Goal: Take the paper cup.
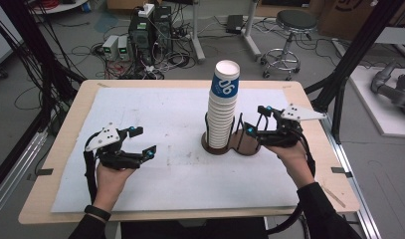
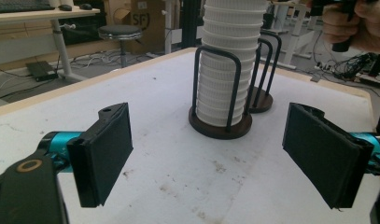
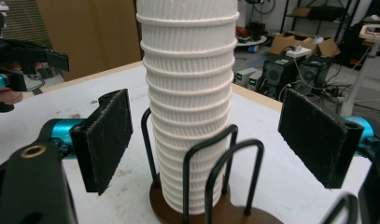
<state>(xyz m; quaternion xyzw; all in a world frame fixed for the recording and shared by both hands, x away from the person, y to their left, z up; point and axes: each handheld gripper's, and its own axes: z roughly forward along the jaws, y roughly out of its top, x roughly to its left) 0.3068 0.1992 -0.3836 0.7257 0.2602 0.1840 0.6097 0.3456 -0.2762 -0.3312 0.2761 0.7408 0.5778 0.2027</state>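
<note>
So the cup stack (image 1: 223, 107) is a tall column of ribbed white paper cups, nested tight, with the top cup wearing a blue sleeve that reads "06" in white. It sits in a dark round holder (image 1: 216, 145) with black wire hoops around it, and a second, empty holder (image 1: 246, 143) touches it on the side nearer the right gripper (image 1: 256, 121).

The right gripper's fingers (image 3: 106, 140) are spread wide with the stack between and just beyond them, pads not touching it. The left gripper (image 1: 143, 142) hangs well apart from the stack, fingers (image 2: 103, 151) spread too, nothing between them, stack straight ahead.

Loads of room: the white mat (image 1: 155, 114) on the tabletop (image 1: 85, 94) is bare all around the left fingers, and the tabletop edge runs close behind the right hand (image 1: 289, 154).
</note>
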